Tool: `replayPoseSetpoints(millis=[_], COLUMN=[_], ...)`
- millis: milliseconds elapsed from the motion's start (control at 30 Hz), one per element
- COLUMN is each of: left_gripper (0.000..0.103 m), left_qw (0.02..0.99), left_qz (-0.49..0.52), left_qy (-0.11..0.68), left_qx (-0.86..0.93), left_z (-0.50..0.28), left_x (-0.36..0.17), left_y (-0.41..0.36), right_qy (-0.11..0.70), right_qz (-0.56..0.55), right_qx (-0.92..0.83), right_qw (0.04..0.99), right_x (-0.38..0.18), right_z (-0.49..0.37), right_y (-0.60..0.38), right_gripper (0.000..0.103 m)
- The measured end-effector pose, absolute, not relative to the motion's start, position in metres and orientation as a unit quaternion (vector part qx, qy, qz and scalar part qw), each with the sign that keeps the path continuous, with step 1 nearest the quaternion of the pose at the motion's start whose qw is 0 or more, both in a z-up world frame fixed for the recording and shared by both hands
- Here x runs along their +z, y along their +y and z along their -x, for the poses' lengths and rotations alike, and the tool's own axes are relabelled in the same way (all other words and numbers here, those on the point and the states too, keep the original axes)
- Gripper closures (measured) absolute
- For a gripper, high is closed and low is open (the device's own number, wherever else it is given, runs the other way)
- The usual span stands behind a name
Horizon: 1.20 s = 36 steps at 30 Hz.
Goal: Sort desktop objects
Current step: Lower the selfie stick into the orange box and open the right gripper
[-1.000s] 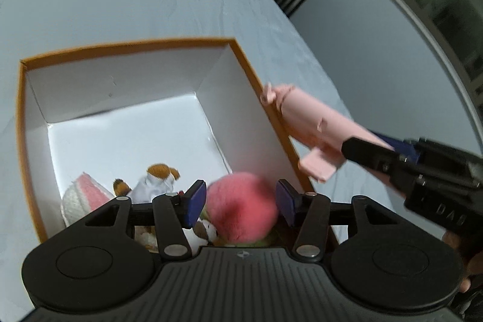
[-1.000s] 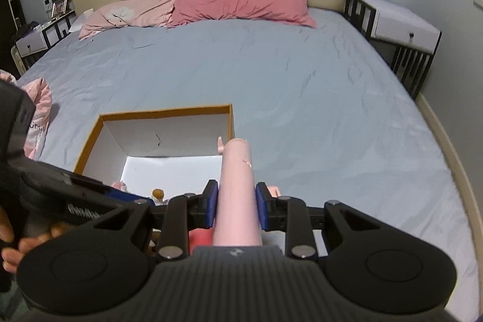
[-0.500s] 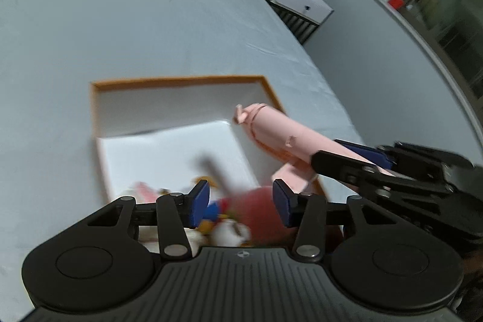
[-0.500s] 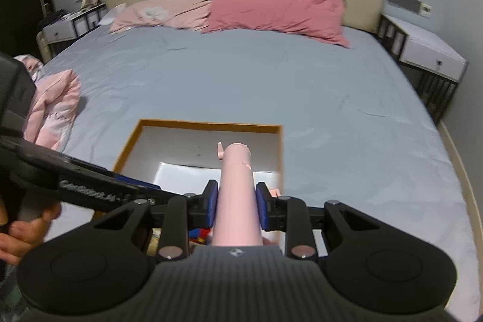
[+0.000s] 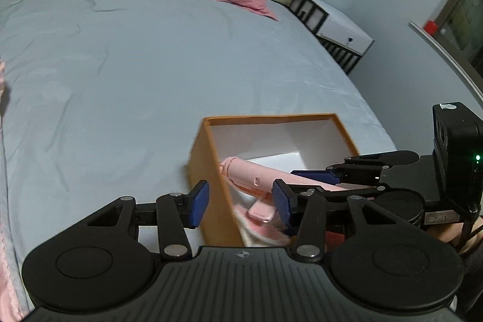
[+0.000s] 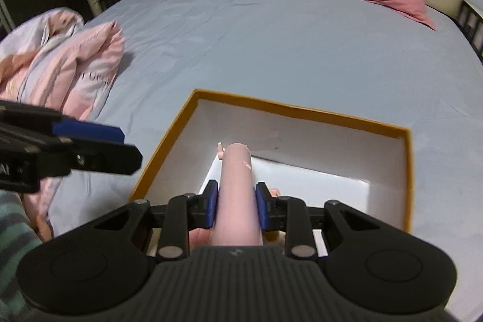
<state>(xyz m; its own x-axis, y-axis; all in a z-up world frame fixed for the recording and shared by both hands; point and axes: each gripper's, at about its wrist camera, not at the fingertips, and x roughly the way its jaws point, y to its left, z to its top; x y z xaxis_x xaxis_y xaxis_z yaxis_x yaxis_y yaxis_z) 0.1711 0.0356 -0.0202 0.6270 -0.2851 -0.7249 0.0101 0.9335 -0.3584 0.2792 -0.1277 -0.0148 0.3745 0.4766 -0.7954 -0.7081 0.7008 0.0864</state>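
Pink plastic forms the long tube-shaped item (image 6: 237, 186) that the right tool (image 6: 236, 202) clamps between its blue pads (image 6: 212, 201); the pads press on both flanks of the tube, whose far end carries a small loop. In the left wrist view the same item (image 5: 256, 177) hangs over the inside of the orange-walled box (image 5: 211, 171), tip toward the left wall, with a flat pink tab (image 5: 262, 210) projecting below it.

Judged step: deposit the item in the box (image 6: 302, 110).

- Lower the right tool until the tube is below the rim before releasing; a release from this height risks a bounce off the white floor or onto the soft toys (image 5: 256, 231) seen at the near end.
- Keep the tip clear of the left wall, to which it looks close.
- Open the pads fully, then withdraw straight back along the tube's axis so the tab does not snag.

The left tool (image 5: 240, 202) stands part-open with nothing gripped; its jaws have just been closing a little, and only the box wall shows in the gap. Keep it outside the box, over the grey bed sheet (image 5: 120, 65), away from the right tool's path.
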Motion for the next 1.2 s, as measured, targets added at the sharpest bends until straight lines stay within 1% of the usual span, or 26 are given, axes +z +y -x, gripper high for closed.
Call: replayPoseSetpoints(millis=[367,567,733,900,1000,1133,1200], left_gripper=[0.050,0.050,0.050,0.049,0.050,0.050,0.049], left_qw=[0.876,0.875,0.874,0.873,0.873,0.872,0.872], left_qz=[0.193,0.206,0.212,0.220,0.224,0.226,0.225], left_qy=[0.435,0.429,0.428,0.426,0.425,0.426,0.427], left_qx=[-0.075,-0.087,-0.092,-0.087,-0.084,-0.083,-0.083], left_z=[-0.167,-0.162,-0.158,-0.157,-0.156,-0.157,-0.157], left_x=[-0.054,-0.056,-0.057,-0.057,-0.057,-0.058,-0.059], left_y=[0.060,0.067,0.069,0.073,0.075,0.075,0.075], right_qy=[0.450,0.449,0.442,0.438,0.434,0.436,0.429], right_qz=[0.209,0.287,0.388,0.441,0.465,0.469,0.481], right_qx=[0.390,0.399,0.401,0.398,0.395,0.383,0.370], right_qw=[0.776,0.746,0.703,0.675,0.663,0.666,0.669], right_x=[-0.026,-0.029,-0.043,-0.058,-0.068,-0.074,-0.079], right_z=[-0.302,-0.311,-0.301,-0.303,-0.307,-0.316,-0.317], right_y=[-0.111,-0.096,-0.084,-0.081,-0.082,-0.085,-0.085], right_gripper=[0.075,0.075,0.075,0.074,0.074,0.072,0.074])
